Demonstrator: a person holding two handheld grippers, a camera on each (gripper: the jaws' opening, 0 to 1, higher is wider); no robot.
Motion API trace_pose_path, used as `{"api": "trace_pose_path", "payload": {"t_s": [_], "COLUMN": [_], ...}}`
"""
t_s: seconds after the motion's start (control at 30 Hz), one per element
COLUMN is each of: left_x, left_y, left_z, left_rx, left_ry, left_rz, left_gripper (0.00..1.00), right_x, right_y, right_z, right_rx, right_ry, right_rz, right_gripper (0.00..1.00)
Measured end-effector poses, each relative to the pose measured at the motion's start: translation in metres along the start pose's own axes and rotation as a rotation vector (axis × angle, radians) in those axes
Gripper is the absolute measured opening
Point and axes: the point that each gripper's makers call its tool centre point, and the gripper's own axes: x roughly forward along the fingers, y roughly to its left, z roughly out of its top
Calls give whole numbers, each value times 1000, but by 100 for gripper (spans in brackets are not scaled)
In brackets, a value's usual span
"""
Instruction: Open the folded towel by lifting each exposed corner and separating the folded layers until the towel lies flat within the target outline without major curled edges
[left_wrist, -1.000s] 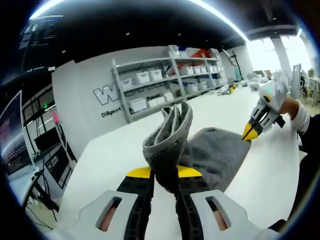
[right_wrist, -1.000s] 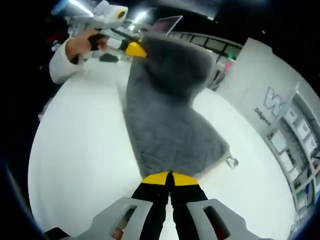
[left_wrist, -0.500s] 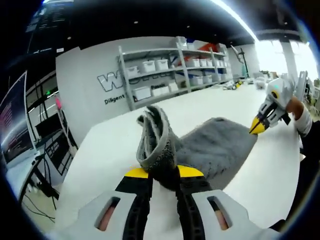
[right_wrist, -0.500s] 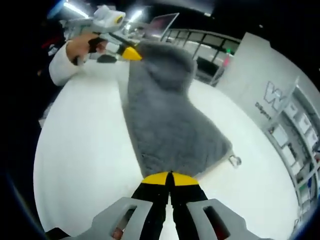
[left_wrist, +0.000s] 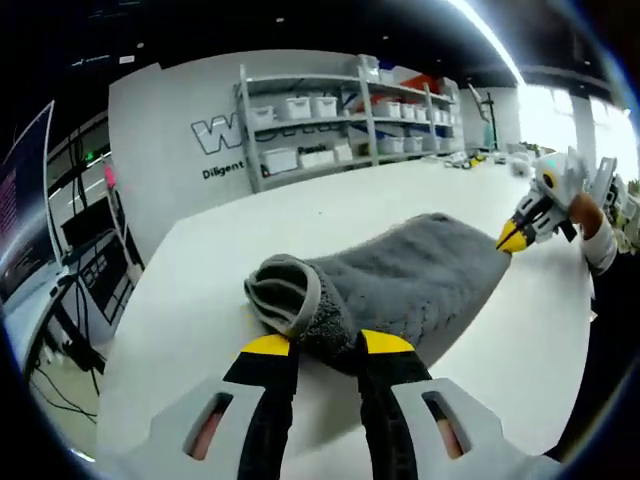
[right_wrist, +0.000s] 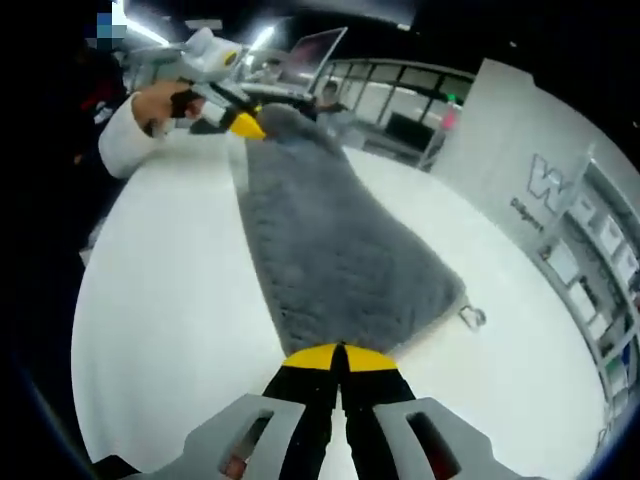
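Change: over the last second the bunched end of the towel (left_wrist: 400, 285) in the left gripper (left_wrist: 325, 350) has dropped from an upright plume in the middle of the left gripper view to a low roll at centre left, close to the white table (left_wrist: 200, 290).
Stretch: in the right gripper view the towel (right_wrist: 325, 250) now runs longer and narrower than before, from the lower centre up to the upper left.
Meaning: the two ends appear to be pulled apart and lowered, so the spreading step looks well under way; flatness cannot yet be judged.
Left gripper: jaws pressed onto the rolled towel end at the bottom centre of its own view.
Right gripper: the right gripper (right_wrist: 337, 352) has its jaws closed on the towel's near edge at the bottom centre of its view.
Towel look: grey, plush, quilted in faint diamonds; a small loop or tag sticks out at centre right of the right gripper view.
Curl: the left end is still folded over on itself.
Target outline: none can be made out on the table.
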Motion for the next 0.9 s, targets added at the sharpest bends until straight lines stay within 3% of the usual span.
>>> {"api": "trace_pose_path", "payload": {"t_s": [0.23,0.4,0.53,0.9], "left_x": [2,0,-1,-5], "left_y": [1,3,4,8], "left_z": [-9,-16,-19,-12], "left_rx": [43,57,68,70], "left_ry": [44,75,89,56], "left_rz": [9,6,6,23], "left_gripper": [27,30,32,36], "right_x": [0,-1,-5,-12], "right_y": [-3,-8,-17,-37], "right_z": [2,6,12,32], "right_rx": [-12,-12,-14,61], "right_ry": [-1,-38,-82,-178], "right_rz": [6,11,-20,-9], "right_gripper": [0,1,11,15]}}
